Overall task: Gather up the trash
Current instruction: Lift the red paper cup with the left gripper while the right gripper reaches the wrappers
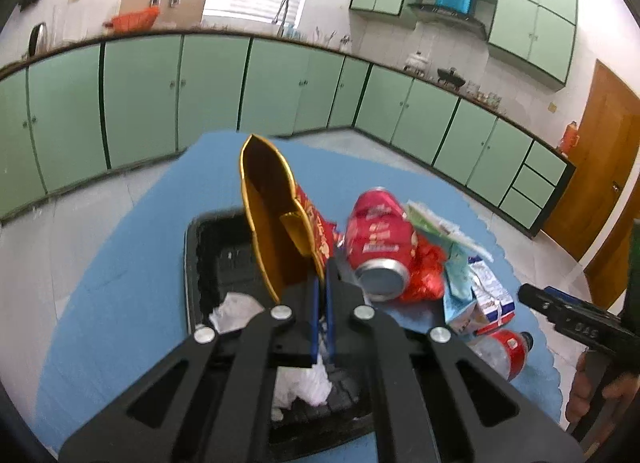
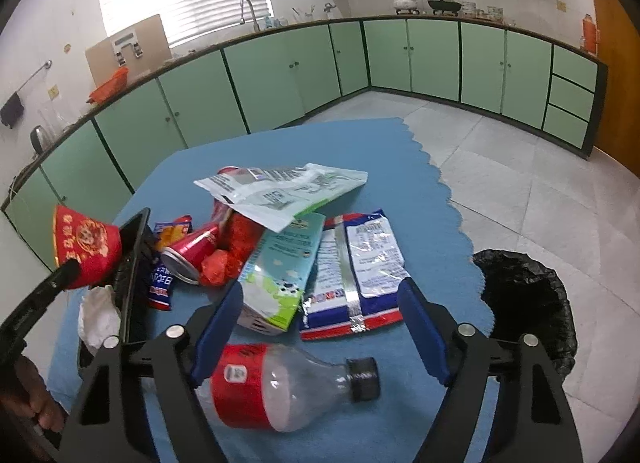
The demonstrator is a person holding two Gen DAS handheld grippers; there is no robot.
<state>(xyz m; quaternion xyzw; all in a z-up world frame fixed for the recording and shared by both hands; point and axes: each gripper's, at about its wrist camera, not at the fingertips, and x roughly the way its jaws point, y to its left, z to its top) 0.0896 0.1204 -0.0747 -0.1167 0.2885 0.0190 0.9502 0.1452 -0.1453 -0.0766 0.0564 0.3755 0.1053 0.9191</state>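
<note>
Jaws of left gripper (image 1: 322,283) clamped on red-gold pouch (image 1: 276,223); right gripper (image 2: 320,327) jaws apart over bottle (image 2: 280,387).

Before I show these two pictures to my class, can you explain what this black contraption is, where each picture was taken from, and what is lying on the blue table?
No robot here: a person holds a hand-held gripper in each hand, with a camera looking along its fingers. The left gripper is shut on a red and gold paper bag above a black tray. The right gripper is open over a plastic bottle. A crushed red can, a milk carton and wrappers lie on the blue tablecloth. A black-lined bin stands beside it.
</note>
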